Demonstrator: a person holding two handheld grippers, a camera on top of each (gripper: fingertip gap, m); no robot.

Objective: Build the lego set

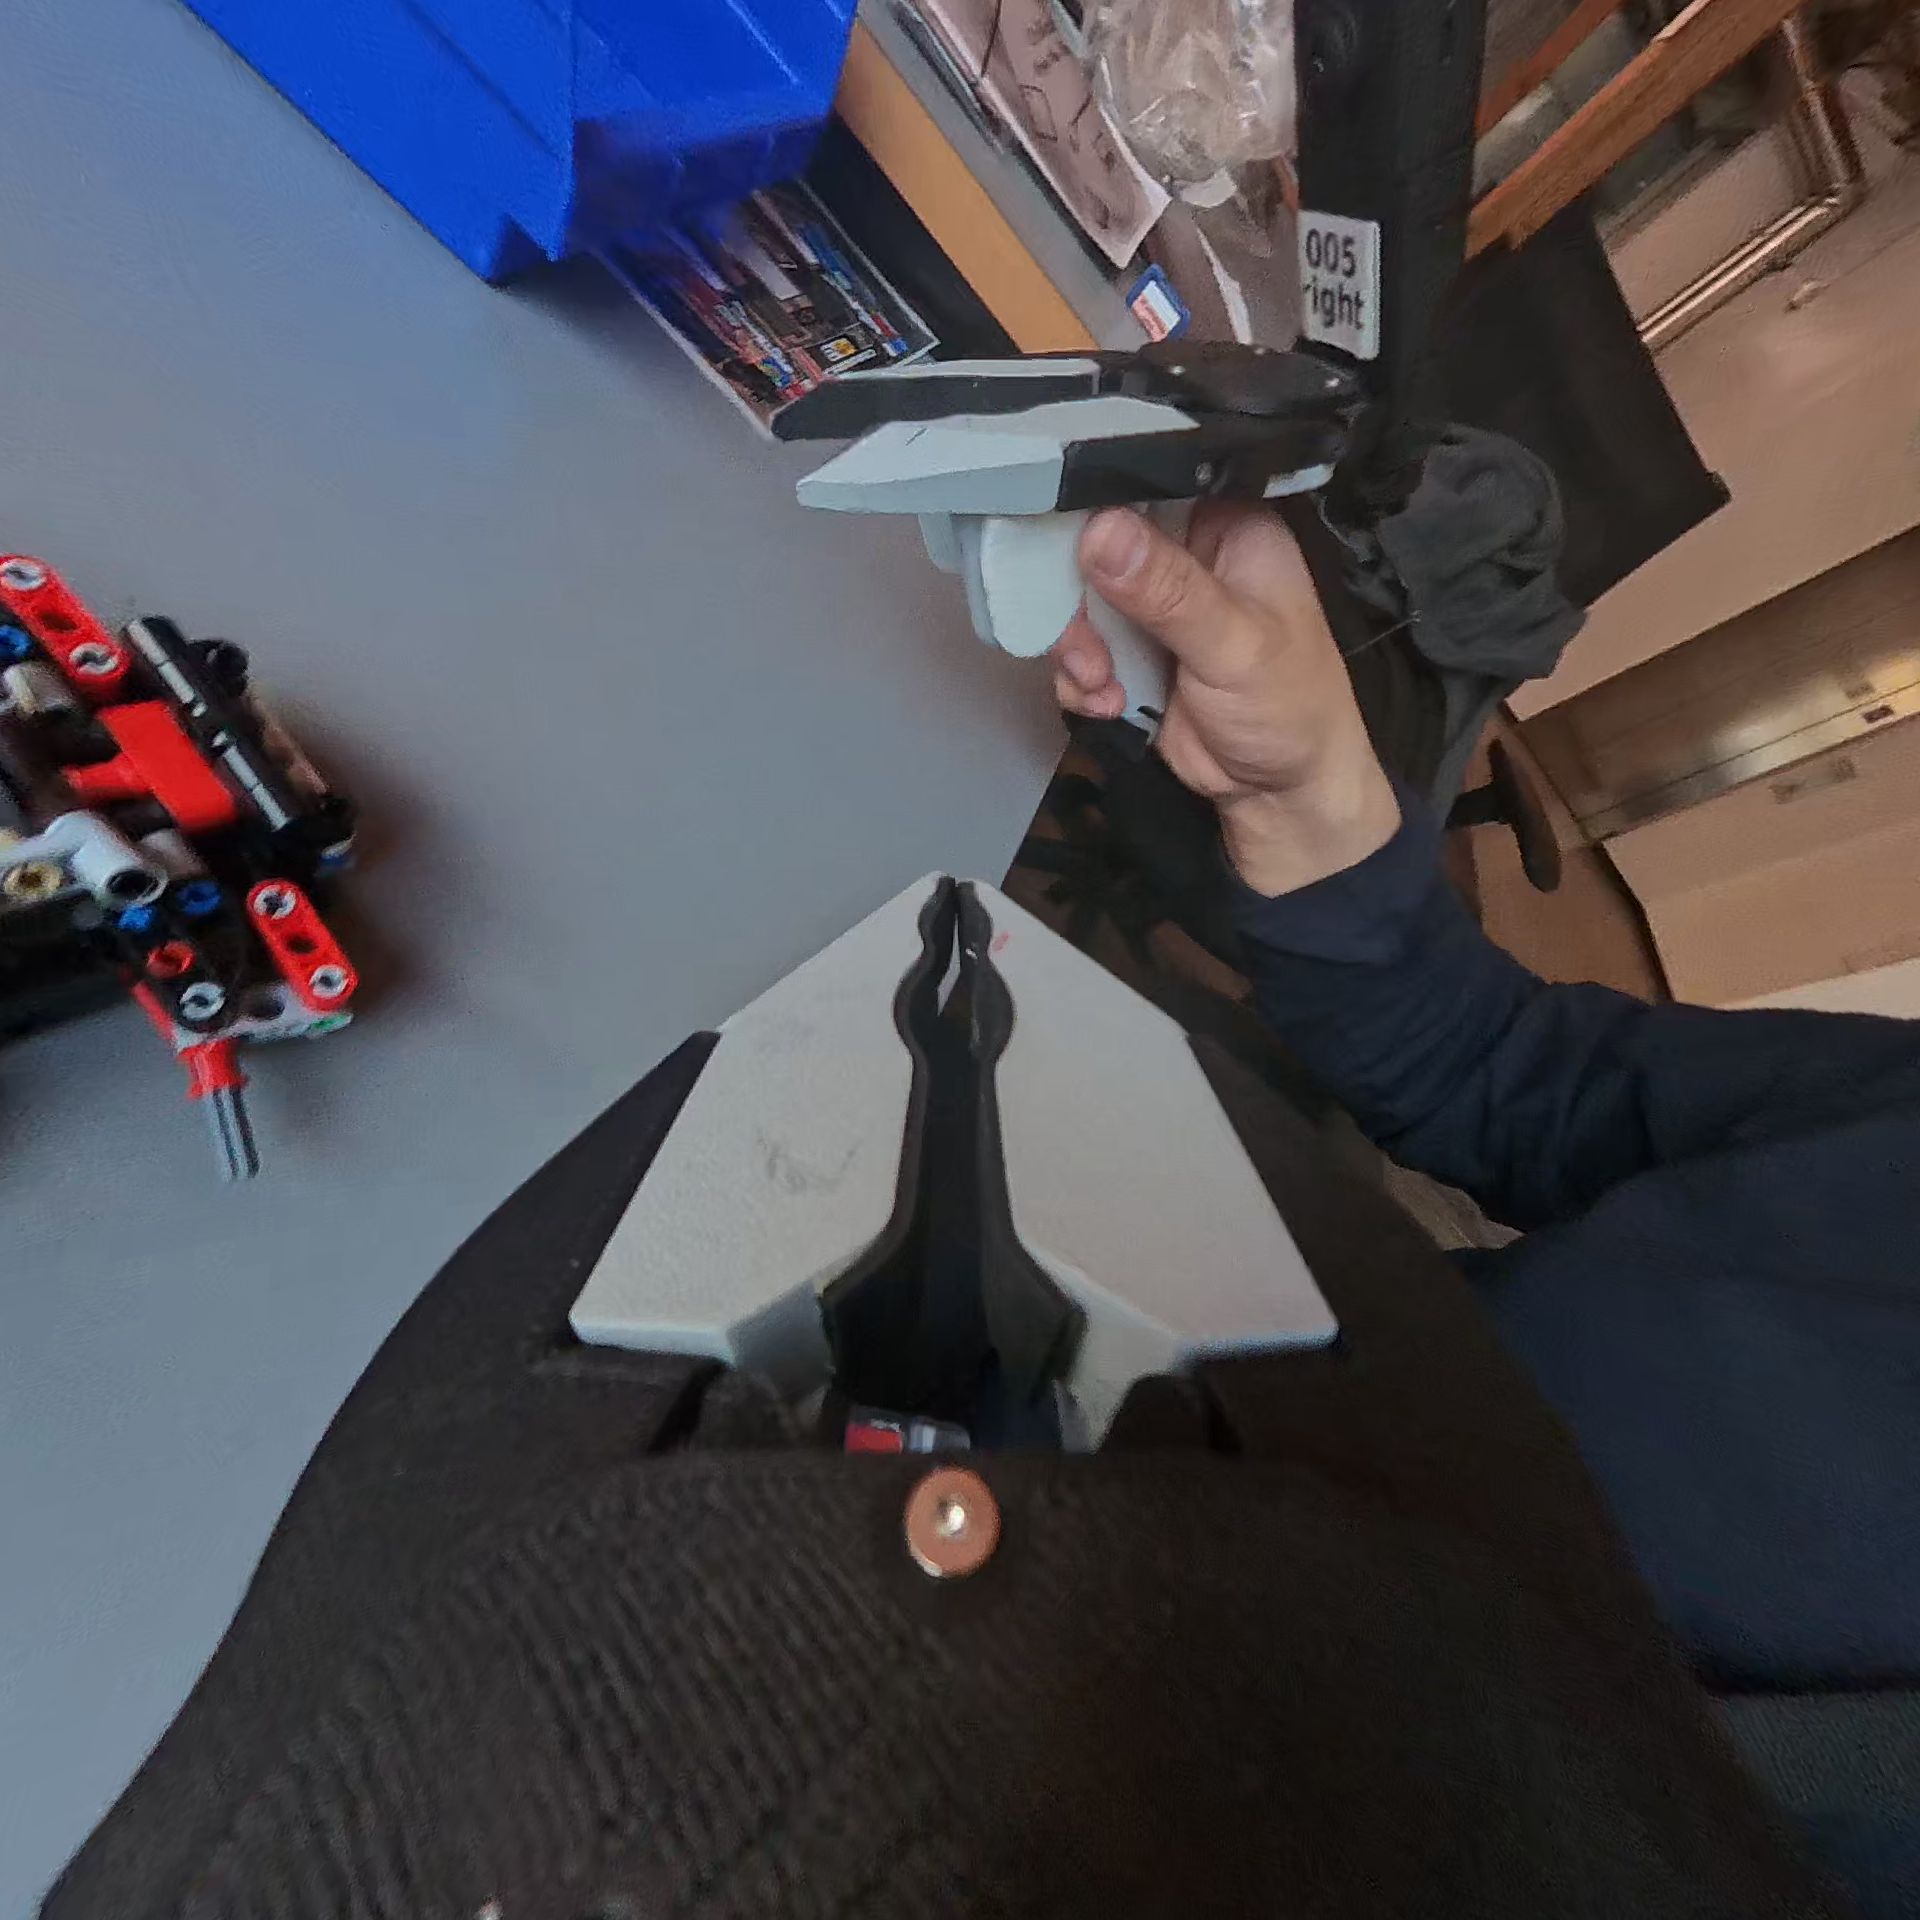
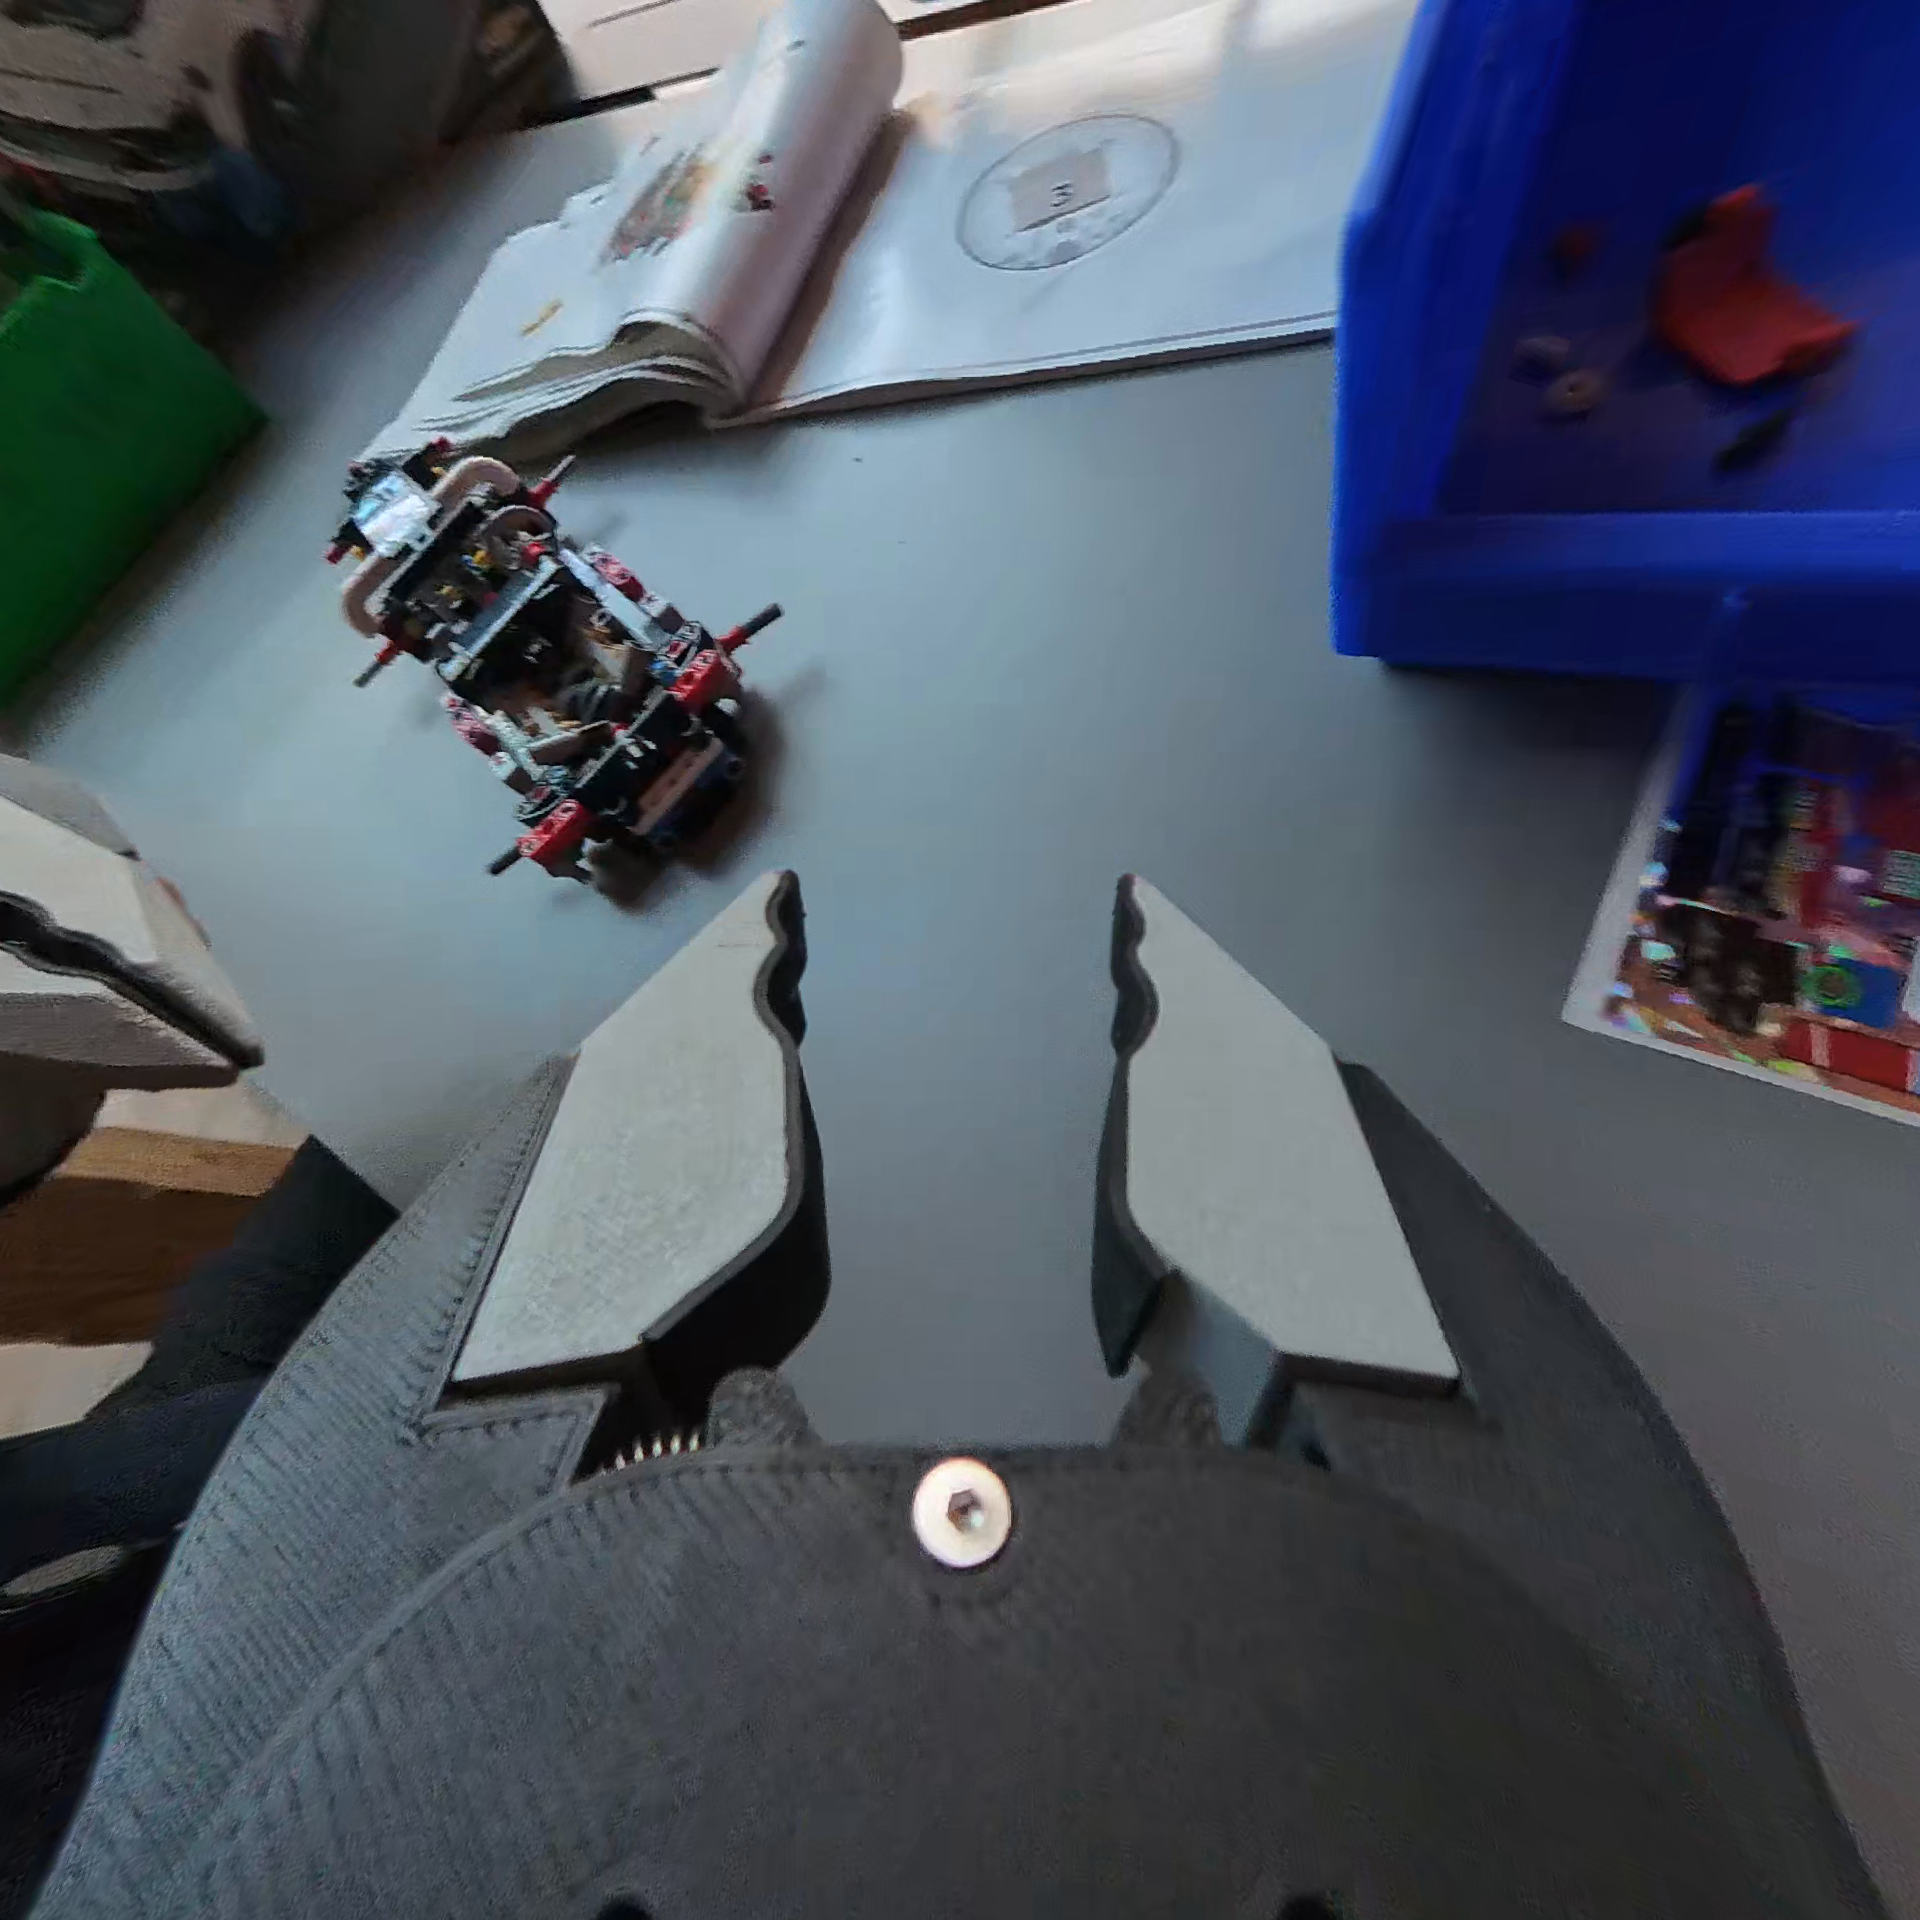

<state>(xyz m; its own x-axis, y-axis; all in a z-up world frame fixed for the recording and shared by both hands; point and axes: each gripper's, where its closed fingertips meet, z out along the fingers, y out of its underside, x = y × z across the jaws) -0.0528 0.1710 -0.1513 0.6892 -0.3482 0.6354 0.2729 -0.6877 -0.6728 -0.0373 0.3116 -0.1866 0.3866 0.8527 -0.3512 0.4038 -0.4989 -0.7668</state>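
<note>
While the brick-built vehicle chassis (image 2: 551, 665) of red, black and grey studded beams sits on the smooth grey desk (image 2: 1039, 623) at eleven o'clock of the right gripper (image 2: 958, 904), its fingers gape on nothing. At one o'clock, a glossy blue plastic bin (image 2: 1558, 582) holds a red curved piece (image 2: 1735, 301) and small loose bits. The left gripper (image 1: 954, 894) is closed, gripping nothing.

Blue bin (image 2: 1538, 582), open booklet (image 2: 831, 260), green bin (image 2: 94, 436).

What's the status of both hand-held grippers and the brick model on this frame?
Left hand-held gripper shut, empty. Right hand-held gripper open, empty, above grey table. Brick model untouched, ahead-left of right. Nothing between.
</note>
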